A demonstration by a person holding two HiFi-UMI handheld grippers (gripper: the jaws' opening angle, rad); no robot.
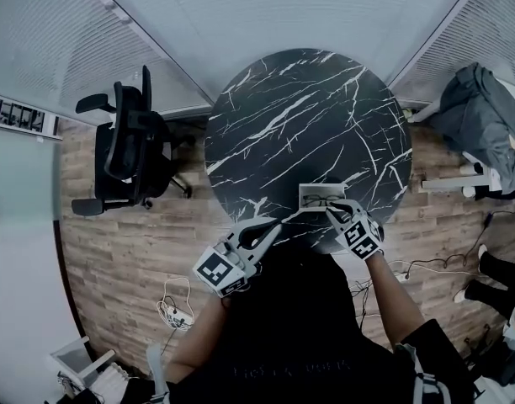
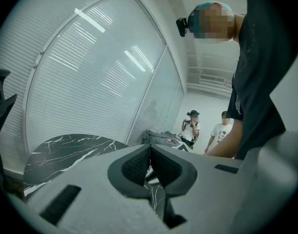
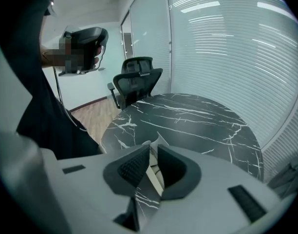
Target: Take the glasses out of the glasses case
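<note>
Open case (image 1: 318, 194) with glasses (image 1: 319, 199) inside, at near edge of table (image 1: 299, 116). Right gripper (image 1: 330, 211) fingers clamped on case rim; left gripper (image 1: 278, 222) fingers pressed together, just beside case.

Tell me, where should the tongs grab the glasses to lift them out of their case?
Probably the thin middle of the frame, between the two lenses, coming straight down from above. The glasses lie flat inside the open glasses case, so the top is free while the case's walls are in the way from the sides. They look too small here to pick a finer spot.
</note>
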